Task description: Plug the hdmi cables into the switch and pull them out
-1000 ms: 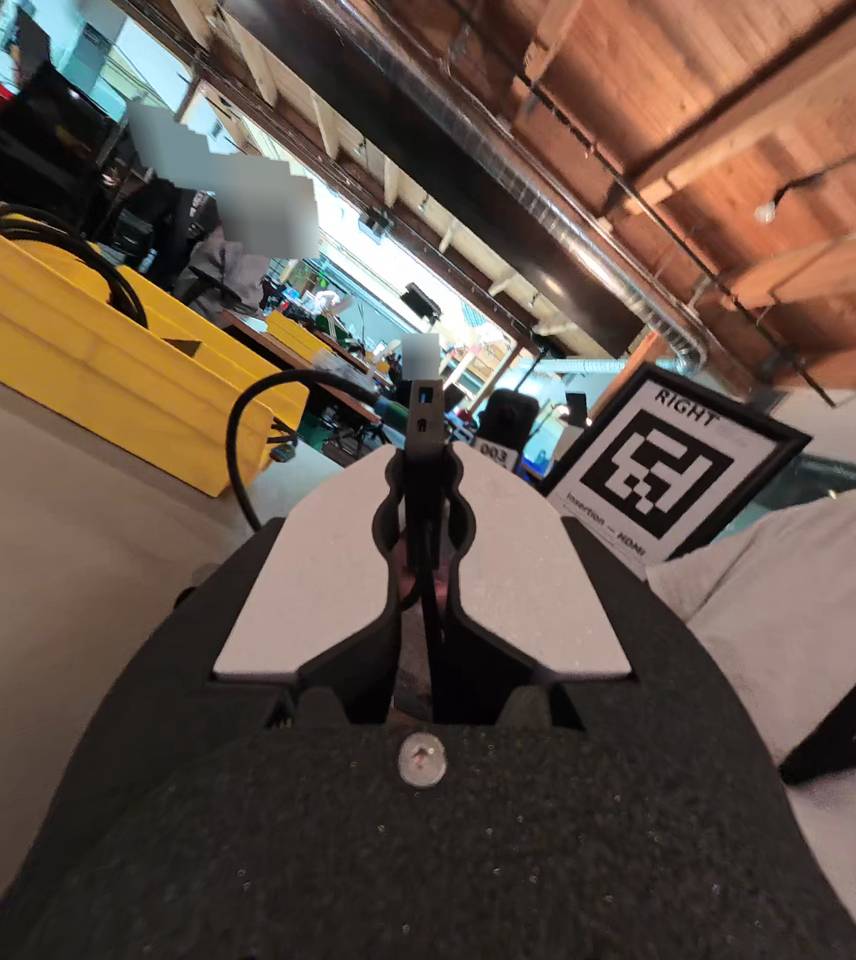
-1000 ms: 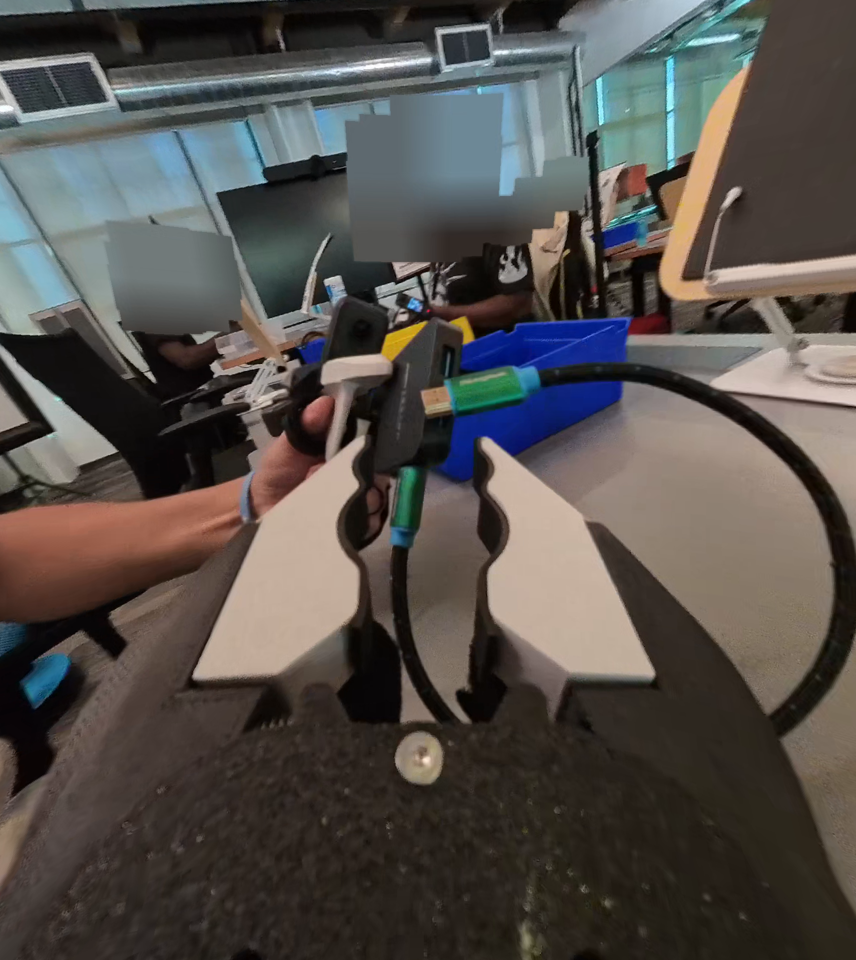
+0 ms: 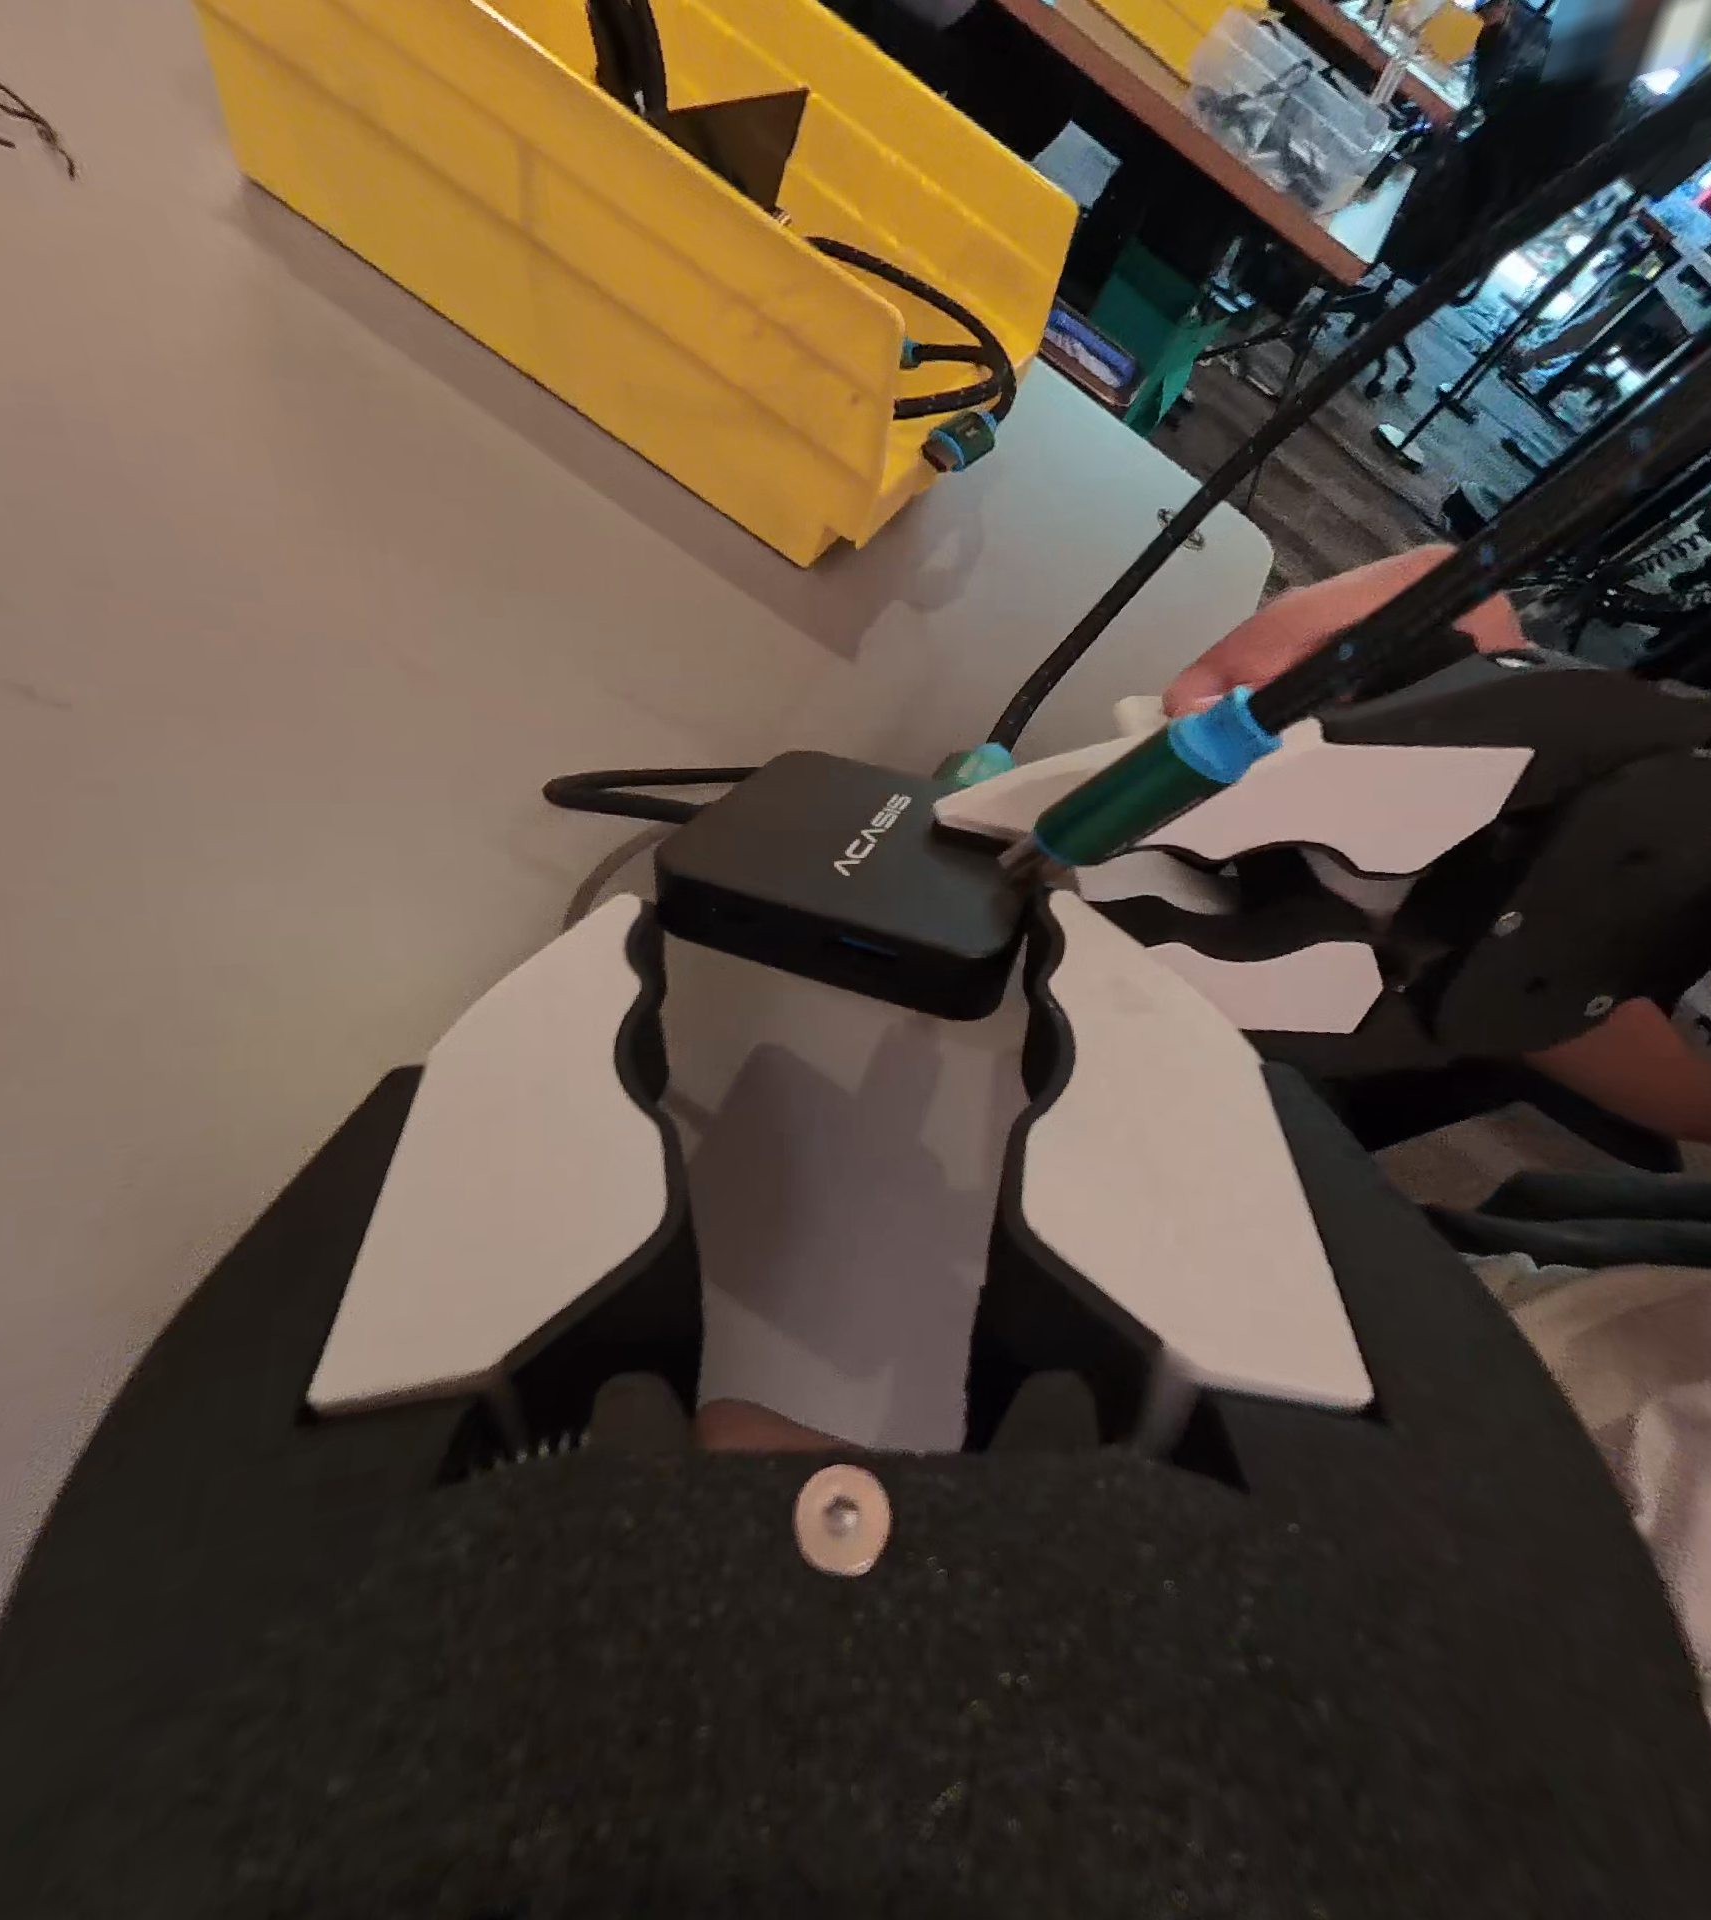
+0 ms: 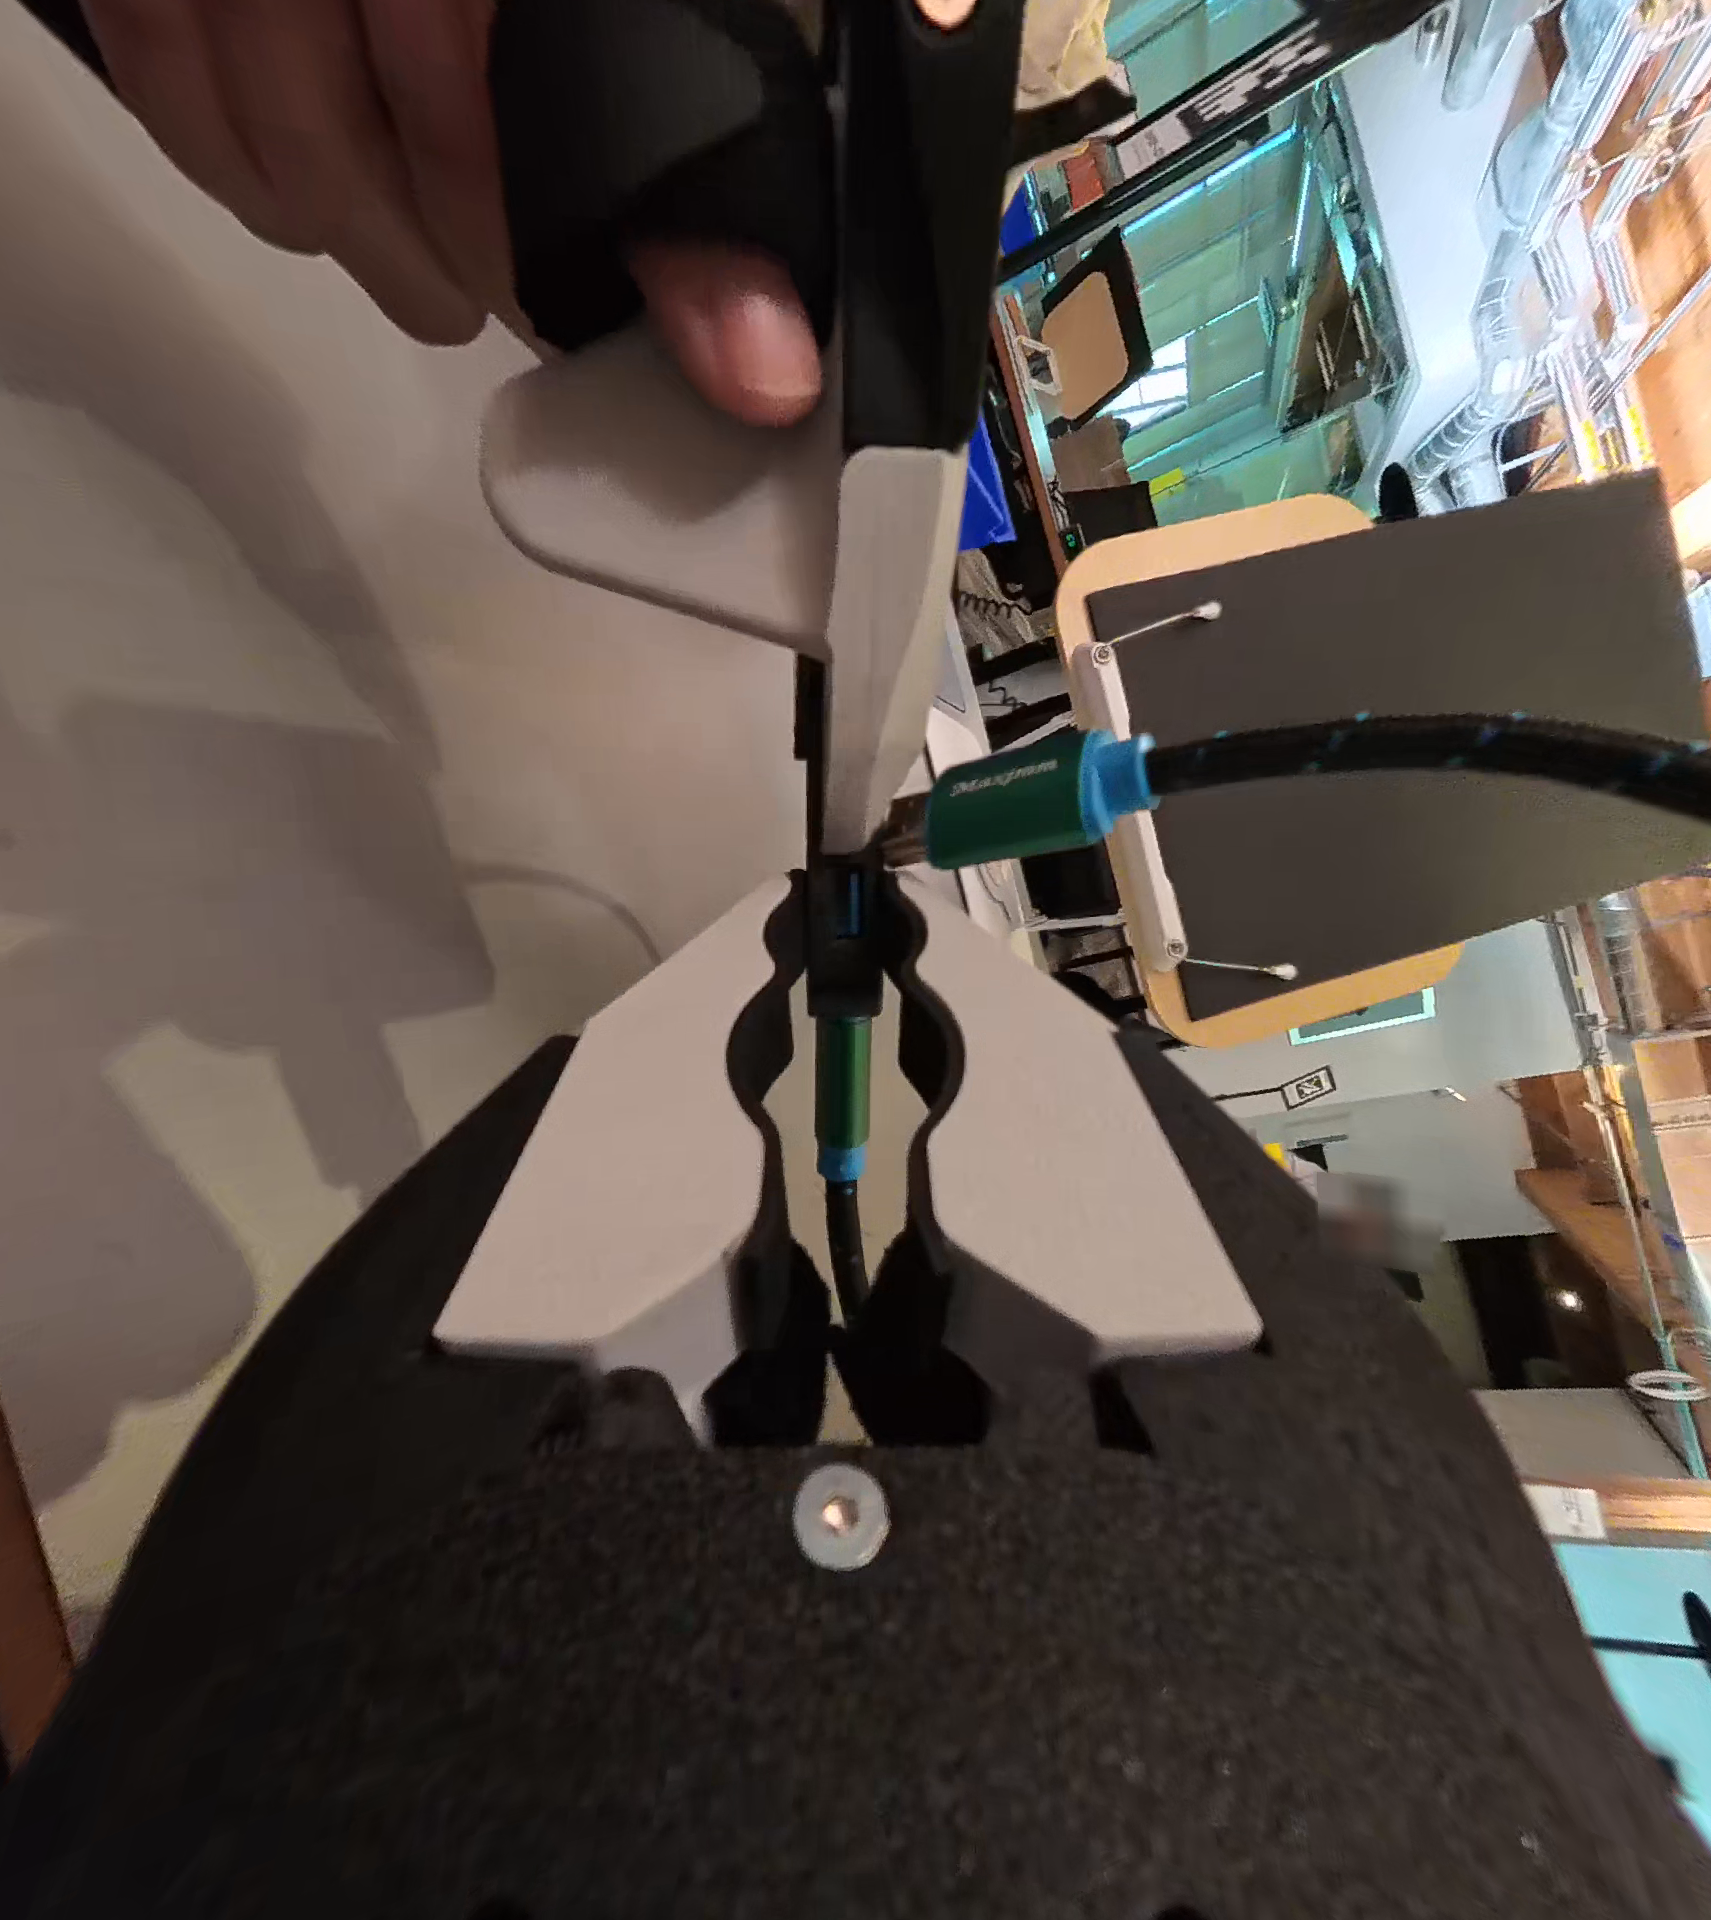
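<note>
The black switch point(image 3: 835, 883) is clamped across its width between my left gripper's point(image 3: 840, 920) fingers, lying flat just above the grey table point(image 3: 207, 727). One green HDMI plug point(image 3: 1131, 790) with a blue collar enters its right side, and a second green plug point(image 3: 976, 769) enters its far edge. My right gripper point(image 3: 1017, 842) comes in from the right. In the right wrist view it point(image 4: 846, 914) is closed, and its tips pinch the switch's edge point(image 4: 846, 935). A green plug point(image 4: 843, 1081) lies in the gap between the fingers. The other plug point(image 4: 1007, 810) sticks out to the right.
A yellow bin point(image 3: 622, 239) holding more cables stands at the back of the table, with a loose plug point(image 3: 955, 447) hanging over its end. The table edge is just right of the switch. A dark board on a stand point(image 4: 1402, 748) is behind. Hands hold both grippers. Left and right tips are no more than a few centimetres apart.
My left gripper has tipped down from facing the ceiling, so the switch now lies flat over the table. My right gripper, open around the plug before, has closed on the switch's edge.
</note>
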